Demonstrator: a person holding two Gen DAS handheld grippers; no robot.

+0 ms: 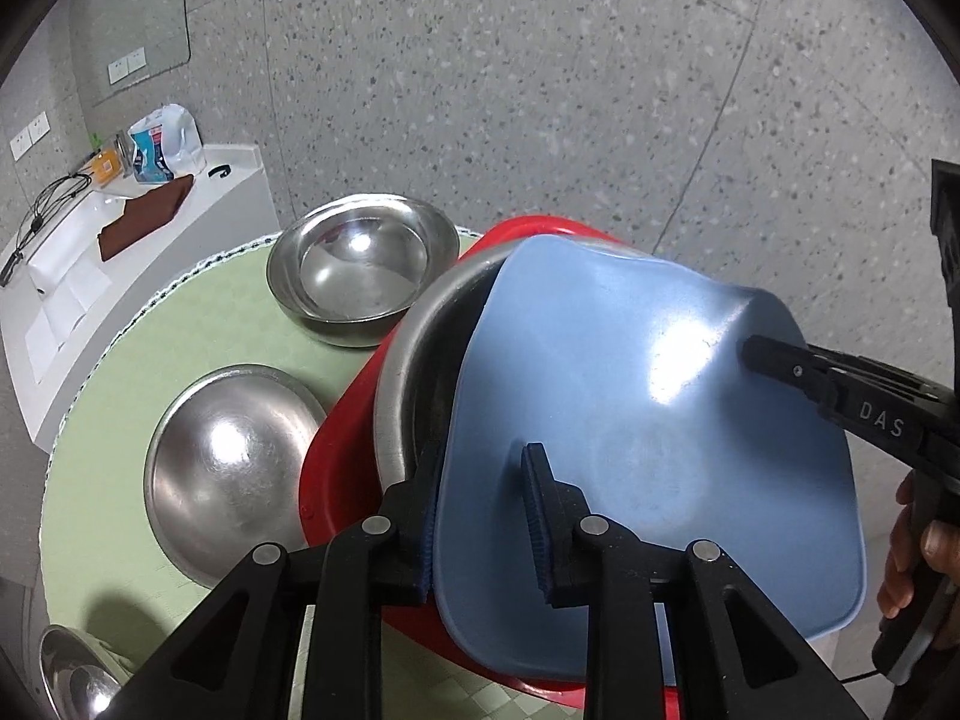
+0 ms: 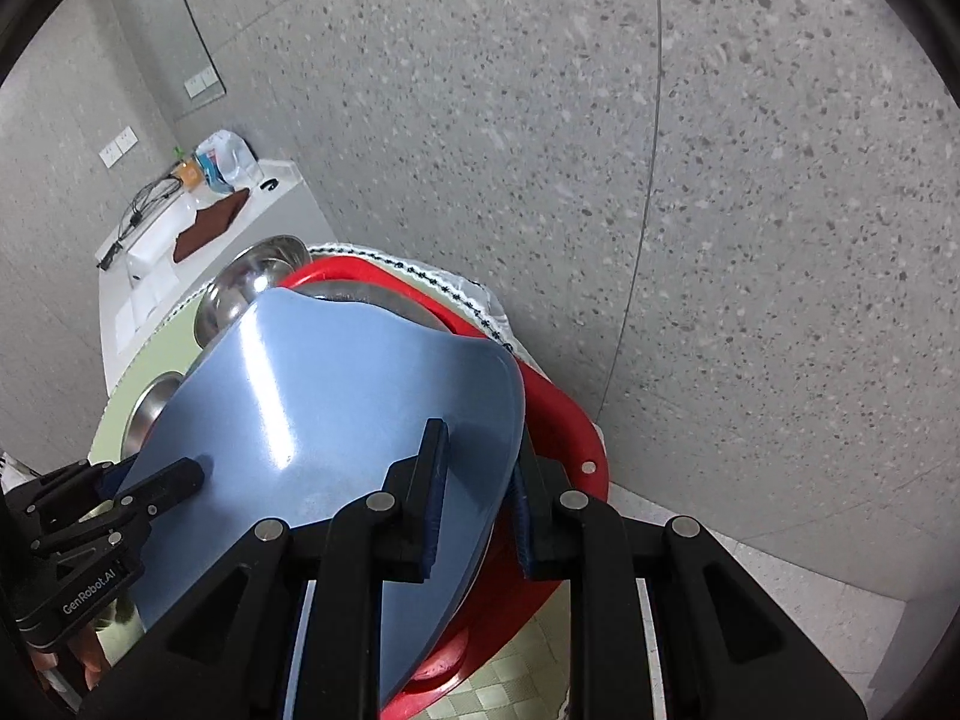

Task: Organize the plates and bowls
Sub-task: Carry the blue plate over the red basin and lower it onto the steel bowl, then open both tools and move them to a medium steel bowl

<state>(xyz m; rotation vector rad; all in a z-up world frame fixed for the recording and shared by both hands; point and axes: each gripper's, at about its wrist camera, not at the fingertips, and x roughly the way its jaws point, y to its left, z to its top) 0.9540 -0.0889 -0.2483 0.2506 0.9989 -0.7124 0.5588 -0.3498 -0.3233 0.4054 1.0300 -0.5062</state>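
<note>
A blue plastic plate (image 1: 648, 420) is held tilted above a red basin (image 1: 336, 480) that holds a steel bowl (image 1: 408, 372). My left gripper (image 1: 480, 516) is shut on the plate's near left rim. My right gripper (image 2: 480, 504) is shut on the plate's (image 2: 336, 408) right rim; it shows in the left wrist view (image 1: 774, 360) from the right. The left gripper shows at the lower left of the right wrist view (image 2: 180, 480). The red basin (image 2: 564, 420) lies under the plate.
On the round green table (image 1: 180, 324) an upright steel bowl (image 1: 360, 264) stands at the back, an overturned steel bowl (image 1: 228, 468) at the left, and another steel bowl (image 1: 72, 678) at the near left edge. A white counter (image 1: 84, 276) with clutter stands beyond.
</note>
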